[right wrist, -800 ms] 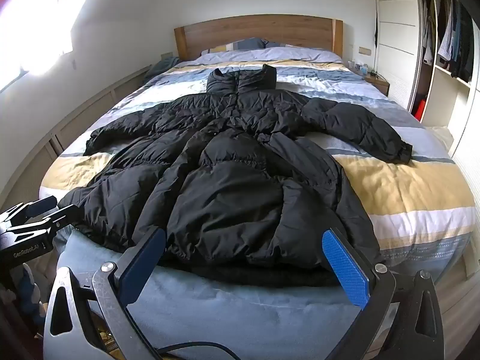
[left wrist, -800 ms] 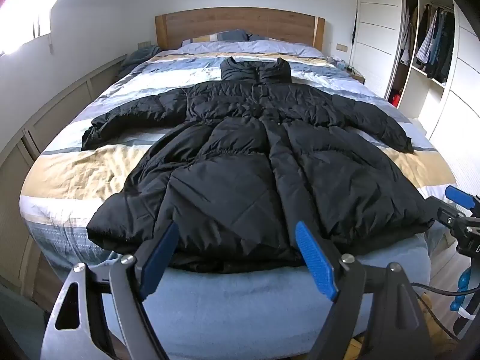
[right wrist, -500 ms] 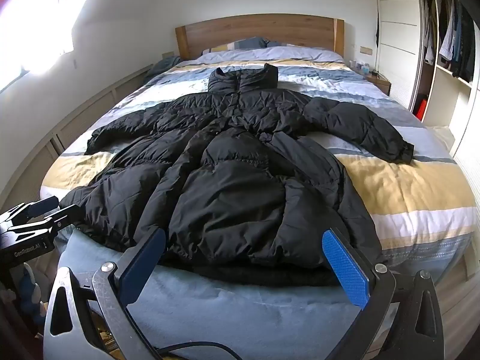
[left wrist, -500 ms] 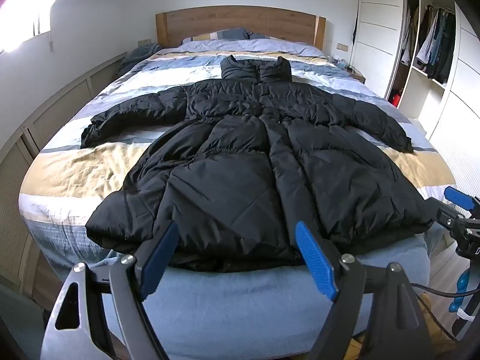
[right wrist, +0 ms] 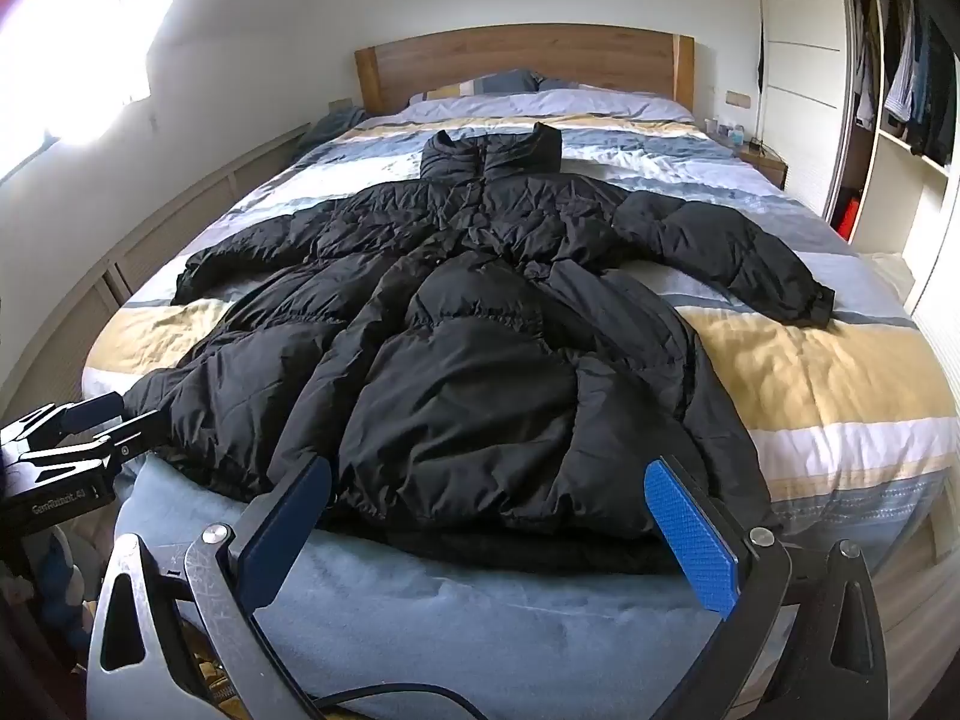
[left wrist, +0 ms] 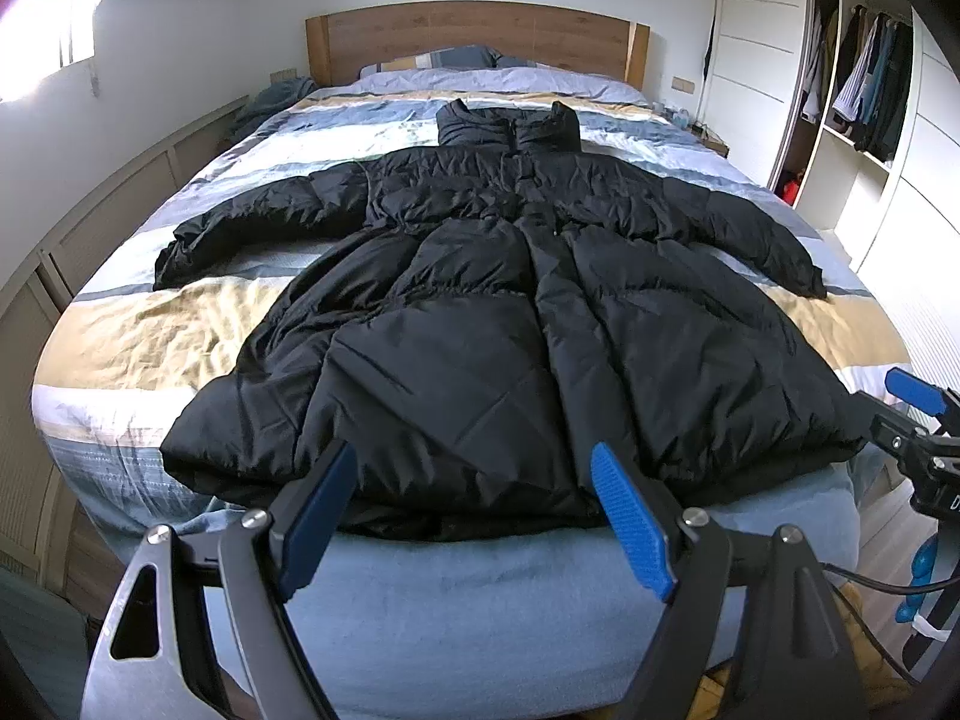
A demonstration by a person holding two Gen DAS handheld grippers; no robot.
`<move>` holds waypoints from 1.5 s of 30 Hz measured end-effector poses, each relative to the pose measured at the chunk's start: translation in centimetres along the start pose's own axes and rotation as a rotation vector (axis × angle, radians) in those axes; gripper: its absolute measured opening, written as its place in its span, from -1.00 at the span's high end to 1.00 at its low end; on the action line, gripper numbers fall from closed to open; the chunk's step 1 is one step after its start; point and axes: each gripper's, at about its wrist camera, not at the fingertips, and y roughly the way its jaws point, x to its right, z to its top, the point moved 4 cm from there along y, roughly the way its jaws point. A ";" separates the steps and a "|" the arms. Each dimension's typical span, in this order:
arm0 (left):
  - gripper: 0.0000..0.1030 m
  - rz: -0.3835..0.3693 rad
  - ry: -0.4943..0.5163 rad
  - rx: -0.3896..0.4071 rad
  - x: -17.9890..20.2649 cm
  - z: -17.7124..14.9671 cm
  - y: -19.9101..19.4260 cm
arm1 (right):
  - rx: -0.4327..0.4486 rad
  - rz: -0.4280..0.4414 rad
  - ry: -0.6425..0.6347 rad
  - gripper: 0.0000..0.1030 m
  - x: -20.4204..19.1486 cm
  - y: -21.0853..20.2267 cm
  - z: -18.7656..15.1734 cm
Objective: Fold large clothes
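While both views match those a moment earlier, nothing shifted: black puffer coat (left wrist: 510, 324) lies spread flat on bed (left wrist: 120, 348), sleeves out, hem nearest. Left gripper (left wrist: 474, 516) and right gripper (right wrist: 489, 531) fingers wide apart, empty, short of hem. Folding not begun.

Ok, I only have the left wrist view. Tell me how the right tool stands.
Observer: The right tool is wide open, with nothing between its pads, and it points at the right half of the black puffer coat's hem.
Operator: Now give me my own tool from that side.
Observer: From the right wrist view, the left tool shows at the picture's left edge, beside the coat's left hem corner. Whether it touches the fabric cannot be told.
Operator: Read me any marking on it.
Observer: Its body carries white lettering, too small to read with certainty.
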 end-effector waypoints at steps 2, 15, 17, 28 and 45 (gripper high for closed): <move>-0.55 -0.006 -0.003 -0.015 -0.1 0.1 0.8 | -0.001 0.001 0.001 -0.99 0.1 0.0 0.0; -0.55 -0.017 0.010 -0.043 0.0 0.2 1.5 | -0.029 0.008 0.005 -0.99 0.5 1.0 0.0; -0.55 -0.017 0.013 -0.047 0.2 0.3 1.8 | -0.035 0.008 0.004 -0.99 0.5 1.2 0.0; -0.55 -0.025 0.011 -0.073 0.2 0.4 2.7 | -0.061 0.009 0.008 -0.99 0.7 2.3 0.1; -0.55 -0.016 0.001 -0.116 -0.3 0.9 4.7 | -0.104 0.024 0.039 -0.99 1.4 4.4 0.4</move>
